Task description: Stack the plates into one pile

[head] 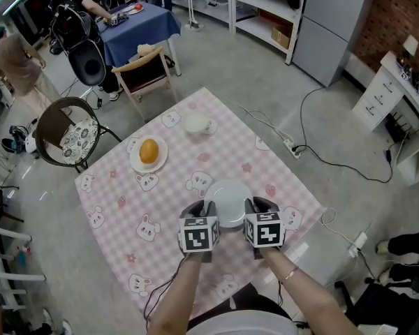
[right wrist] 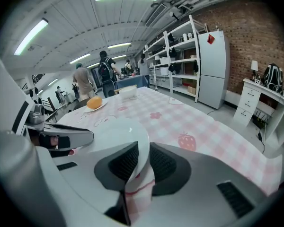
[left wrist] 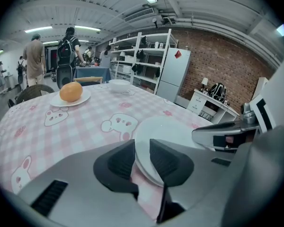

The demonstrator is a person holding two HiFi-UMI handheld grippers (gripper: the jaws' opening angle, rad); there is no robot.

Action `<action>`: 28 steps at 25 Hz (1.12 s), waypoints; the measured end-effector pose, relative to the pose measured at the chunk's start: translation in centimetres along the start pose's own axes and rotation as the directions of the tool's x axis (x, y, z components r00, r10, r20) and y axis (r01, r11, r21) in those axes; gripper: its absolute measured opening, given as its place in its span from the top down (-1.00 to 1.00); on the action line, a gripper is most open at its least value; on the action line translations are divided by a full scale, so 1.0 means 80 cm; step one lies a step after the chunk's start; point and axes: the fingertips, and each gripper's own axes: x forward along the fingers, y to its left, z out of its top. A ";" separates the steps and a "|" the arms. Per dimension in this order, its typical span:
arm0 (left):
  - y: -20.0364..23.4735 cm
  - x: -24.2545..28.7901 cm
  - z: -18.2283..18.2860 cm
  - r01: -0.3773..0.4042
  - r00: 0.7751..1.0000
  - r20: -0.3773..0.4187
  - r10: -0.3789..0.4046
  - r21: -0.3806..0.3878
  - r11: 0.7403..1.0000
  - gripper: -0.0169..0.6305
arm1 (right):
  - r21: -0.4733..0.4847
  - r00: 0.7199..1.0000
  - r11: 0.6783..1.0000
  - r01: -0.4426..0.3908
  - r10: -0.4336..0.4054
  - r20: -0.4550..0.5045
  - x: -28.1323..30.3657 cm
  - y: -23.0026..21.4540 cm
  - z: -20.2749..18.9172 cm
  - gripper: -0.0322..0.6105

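A bare white plate (head: 229, 201) sits near the front of the pink checked table (head: 126, 201), between my two grippers. My left gripper (head: 199, 206) is shut on its left rim, which runs between the pads (left wrist: 120, 162) in the left gripper view. My right gripper (head: 255, 204) is shut on the right rim, and in the right gripper view the plate (right wrist: 113, 131) tilts up between the jaws. Farther back on the left, a second white plate (head: 138, 163) carries an orange (head: 149, 151).
A white cup (head: 197, 124) stands near the table's far corner. Two chairs (head: 150, 72) (head: 66, 135) stand at the far left side. A cable and power strip (head: 290, 145) lie on the floor to the right. People stand far behind by a blue table (head: 136, 19).
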 end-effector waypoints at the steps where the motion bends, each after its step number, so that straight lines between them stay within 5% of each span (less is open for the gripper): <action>1: 0.000 0.001 0.000 -0.002 1.000 0.003 0.002 0.004 1.000 0.62 | 0.003 1.000 1.000 -0.002 0.002 0.006 0.000 -0.001 0.000 0.65; 16: 0.006 -0.030 0.036 -0.039 0.986 0.163 0.043 -0.028 0.999 0.67 | 0.021 0.988 1.000 -0.019 0.015 0.154 -0.033 -0.007 0.033 0.70; 28: -0.004 -0.101 0.077 -0.021 0.929 0.369 0.014 0.015 1.000 0.83 | 0.002 0.948 0.995 -0.099 0.094 0.303 -0.099 0.009 0.072 0.88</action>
